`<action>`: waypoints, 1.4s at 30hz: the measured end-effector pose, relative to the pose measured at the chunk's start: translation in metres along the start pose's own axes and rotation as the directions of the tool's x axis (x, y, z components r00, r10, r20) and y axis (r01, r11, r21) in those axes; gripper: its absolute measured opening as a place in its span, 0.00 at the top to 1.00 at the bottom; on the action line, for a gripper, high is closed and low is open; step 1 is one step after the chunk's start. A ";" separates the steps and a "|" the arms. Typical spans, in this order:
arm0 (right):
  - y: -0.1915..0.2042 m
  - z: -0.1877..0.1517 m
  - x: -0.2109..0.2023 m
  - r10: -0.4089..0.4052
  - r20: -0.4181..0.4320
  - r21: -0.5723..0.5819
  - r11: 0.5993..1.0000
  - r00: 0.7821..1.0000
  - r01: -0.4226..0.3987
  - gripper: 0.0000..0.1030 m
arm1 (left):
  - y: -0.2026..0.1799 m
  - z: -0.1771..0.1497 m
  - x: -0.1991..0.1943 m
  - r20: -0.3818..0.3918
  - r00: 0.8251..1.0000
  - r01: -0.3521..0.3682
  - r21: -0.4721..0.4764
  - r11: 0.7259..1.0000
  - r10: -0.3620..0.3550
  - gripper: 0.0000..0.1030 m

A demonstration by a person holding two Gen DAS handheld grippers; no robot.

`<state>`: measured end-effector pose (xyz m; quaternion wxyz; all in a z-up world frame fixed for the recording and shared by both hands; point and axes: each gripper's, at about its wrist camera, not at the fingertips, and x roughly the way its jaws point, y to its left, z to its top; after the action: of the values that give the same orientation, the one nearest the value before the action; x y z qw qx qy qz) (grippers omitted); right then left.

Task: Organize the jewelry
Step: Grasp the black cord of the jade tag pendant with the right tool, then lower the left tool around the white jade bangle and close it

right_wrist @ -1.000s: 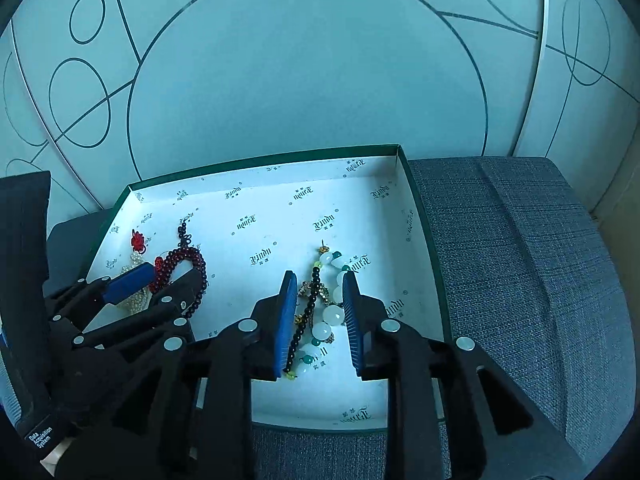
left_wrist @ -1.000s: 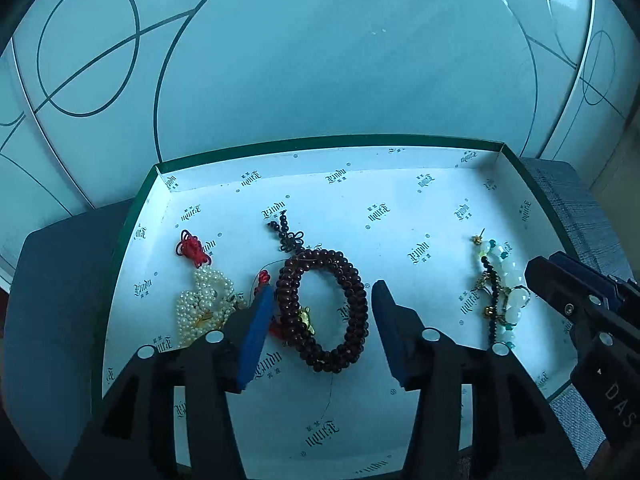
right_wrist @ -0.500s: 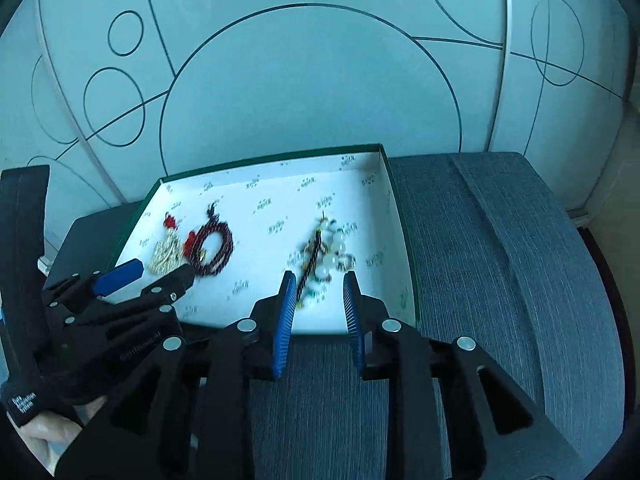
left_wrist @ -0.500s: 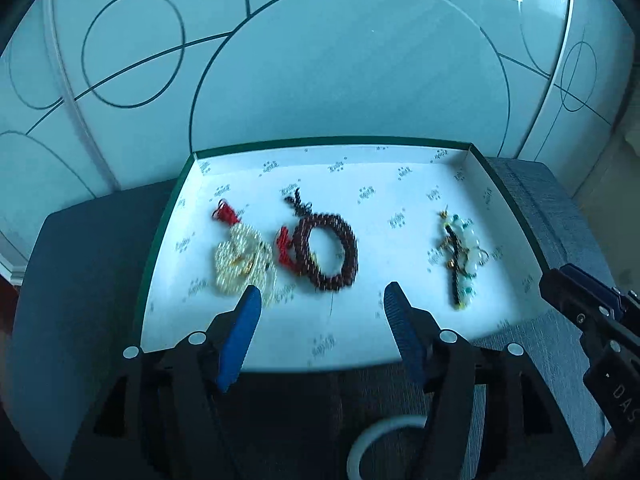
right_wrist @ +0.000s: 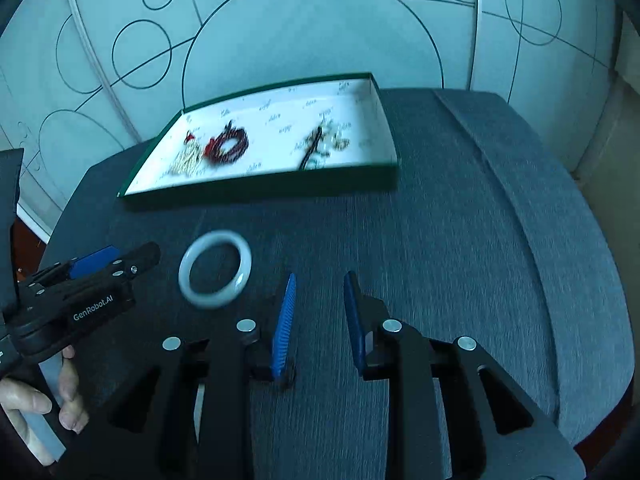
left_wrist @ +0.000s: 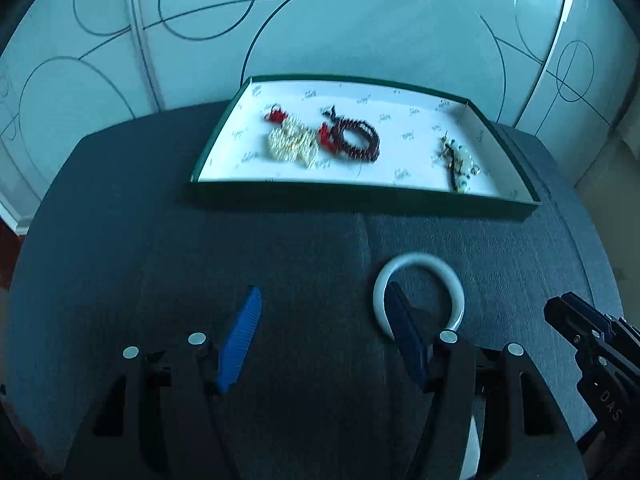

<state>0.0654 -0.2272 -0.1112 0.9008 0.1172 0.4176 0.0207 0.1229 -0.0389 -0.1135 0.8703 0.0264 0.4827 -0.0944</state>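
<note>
Bangle (left_wrist: 419, 292) lies (apparently untouched) partly behind right-hand jaw.

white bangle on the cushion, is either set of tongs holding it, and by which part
Nothing is held. The white bangle lies loose on the grey cushion; the left tongs and right tongs are both open and empty.

We list a green-rimmed tray (left_wrist: 360, 192) with a white printed lining holding, left to right, a pearl cluster (left_wrist: 290, 143) with red knots, a dark red bead bracelet (left_wrist: 358, 142) and a pale-and-dark bead strand (left_wrist: 458, 162), and a white bangle (right_wrist: 215, 274) lying flat on grey fabric before it.
</note>
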 end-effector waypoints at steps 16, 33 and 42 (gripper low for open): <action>0.027 -0.034 -0.007 0.019 -0.034 -0.042 0.999 0.999 -0.020 0.66 | 0.018 -0.038 -0.008 -0.027 1.000 -0.012 -0.050 0.999 0.011 0.38; 0.045 -0.043 0.018 -0.010 -0.082 -0.061 0.998 0.997 0.005 0.69 | 0.018 -0.036 -0.004 -0.023 1.000 -0.014 -0.044 0.999 0.013 0.38; 0.048 -0.045 0.019 -0.016 -0.060 -0.091 0.996 0.998 0.010 0.91 | 0.017 -0.037 -0.003 -0.025 1.000 -0.011 -0.042 0.999 0.010 0.38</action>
<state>0.0468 -0.1693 -0.1422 0.8923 0.0726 0.4439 0.0373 0.0933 -0.0165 -0.1312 0.8650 0.0119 0.4954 -0.0793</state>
